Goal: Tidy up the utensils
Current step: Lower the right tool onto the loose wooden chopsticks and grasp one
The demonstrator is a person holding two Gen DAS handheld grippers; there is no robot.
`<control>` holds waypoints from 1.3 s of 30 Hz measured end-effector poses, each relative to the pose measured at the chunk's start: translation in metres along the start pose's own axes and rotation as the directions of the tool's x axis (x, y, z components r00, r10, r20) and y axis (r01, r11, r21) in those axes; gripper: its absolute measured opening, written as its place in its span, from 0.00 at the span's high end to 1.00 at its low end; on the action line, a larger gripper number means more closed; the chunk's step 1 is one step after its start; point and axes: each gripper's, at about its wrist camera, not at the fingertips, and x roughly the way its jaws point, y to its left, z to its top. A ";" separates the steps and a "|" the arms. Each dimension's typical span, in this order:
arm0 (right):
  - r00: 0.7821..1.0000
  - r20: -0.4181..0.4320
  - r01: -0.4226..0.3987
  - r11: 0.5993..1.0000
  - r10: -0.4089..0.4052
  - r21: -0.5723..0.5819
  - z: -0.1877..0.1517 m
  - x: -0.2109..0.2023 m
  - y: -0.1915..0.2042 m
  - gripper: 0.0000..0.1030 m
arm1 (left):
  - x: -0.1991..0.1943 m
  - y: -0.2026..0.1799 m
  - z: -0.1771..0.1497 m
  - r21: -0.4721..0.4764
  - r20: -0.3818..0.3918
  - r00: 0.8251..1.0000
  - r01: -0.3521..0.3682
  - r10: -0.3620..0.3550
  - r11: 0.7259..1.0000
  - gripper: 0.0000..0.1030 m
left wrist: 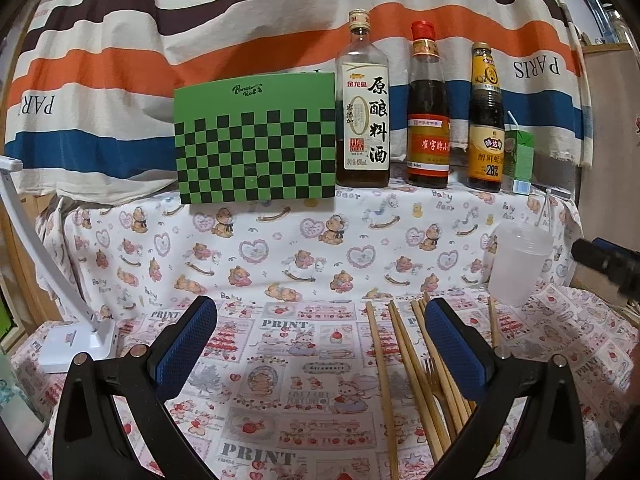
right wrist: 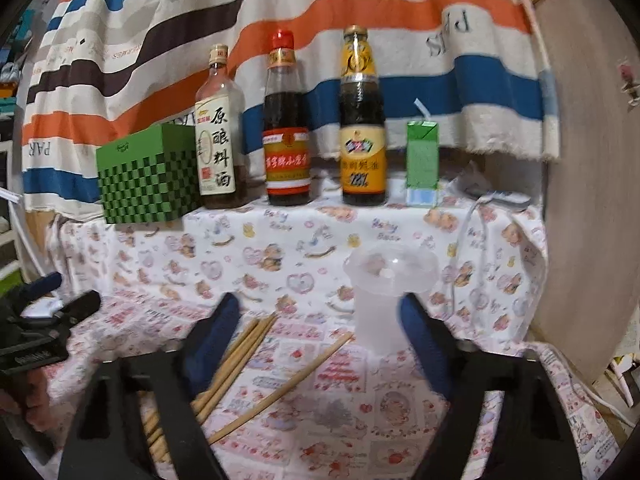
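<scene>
A: So why does the striped sheet (left wrist: 240,40) hang behind everything?

B: Probably a backdrop. It leaves the raised back ledge (left wrist: 400,204) for the big things: green checked box (left wrist: 256,140) at its left end, three sauce bottles (left wrist: 428,120) beside it, a small green carton (left wrist: 518,156) at the right.

A: And the frosted plastic cup (right wrist: 384,300)?

B: Upright near the table's right edge, seemingly the holder. The right gripper (right wrist: 320,344) has it partly between its spread jaws, pads not visibly pressing.

A: The utensils?

B: Wooden chopsticks (left wrist: 404,356) and a small fork (left wrist: 432,372) lie loose on the printed cloth (left wrist: 280,360), just left of the cup. The left gripper (left wrist: 320,348) hangs wide open, empty, above them.
</scene>
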 end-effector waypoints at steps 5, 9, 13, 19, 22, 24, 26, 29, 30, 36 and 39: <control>0.989 -0.145 0.016 0.999 -0.009 0.044 0.018 0.015 0.002 0.58 | 0.002 0.009 0.001 -0.005 0.005 0.999 -0.039 0.039 0.999 0.00; 0.962 -0.271 0.032 0.992 0.003 0.125 0.024 0.042 0.005 0.58 | -0.001 0.019 0.007 -0.021 0.036 0.997 -0.068 0.068 0.997 0.00; 0.925 -0.371 0.134 0.983 -0.080 0.122 0.019 0.078 0.004 0.60 | -0.012 0.031 0.017 -0.063 0.071 0.995 -0.060 0.065 0.996 0.00; 0.838 -0.526 0.250 0.960 -0.148 0.128 0.004 0.141 -0.005 0.68 | -0.024 0.039 0.026 -0.078 0.139 0.987 -0.077 0.087 0.994 0.00; 0.799 -0.570 0.306 0.945 -0.190 0.115 -0.003 0.162 -0.012 0.69 | -0.021 0.040 0.027 -0.073 0.117 0.988 -0.095 0.103 0.993 0.00; 0.778 -0.596 0.322 0.941 -0.200 0.104 -0.011 0.173 -0.014 0.73 | -0.017 0.041 0.029 -0.076 0.080 0.991 -0.102 0.108 0.992 0.00; 0.761 -0.620 0.327 0.938 -0.189 0.117 -0.019 0.181 -0.018 0.77 | -0.013 0.042 0.030 -0.071 0.058 0.994 -0.087 0.092 0.994 0.00; 0.770 -0.613 0.312 0.943 -0.178 0.118 -0.023 0.185 -0.017 0.79 | -0.010 0.043 0.029 -0.079 0.038 0.995 -0.089 0.092 0.993 0.00; 0.771 -0.609 0.313 0.944 -0.188 0.104 -0.025 0.186 -0.014 0.81 | -0.009 0.044 0.028 -0.086 0.027 0.996 -0.083 0.085 0.993 0.00; 0.776 -0.607 0.280 0.956 -0.172 0.087 -0.023 0.197 0.004 0.82 | -0.003 0.045 0.026 -0.083 0.007 0.995 -0.098 0.099 0.992 0.00; 0.777 -0.602 0.273 0.961 -0.187 0.054 -0.021 0.200 0.008 0.88 | 0.003 0.041 0.023 -0.051 -0.018 0.994 -0.109 0.108 0.993 0.00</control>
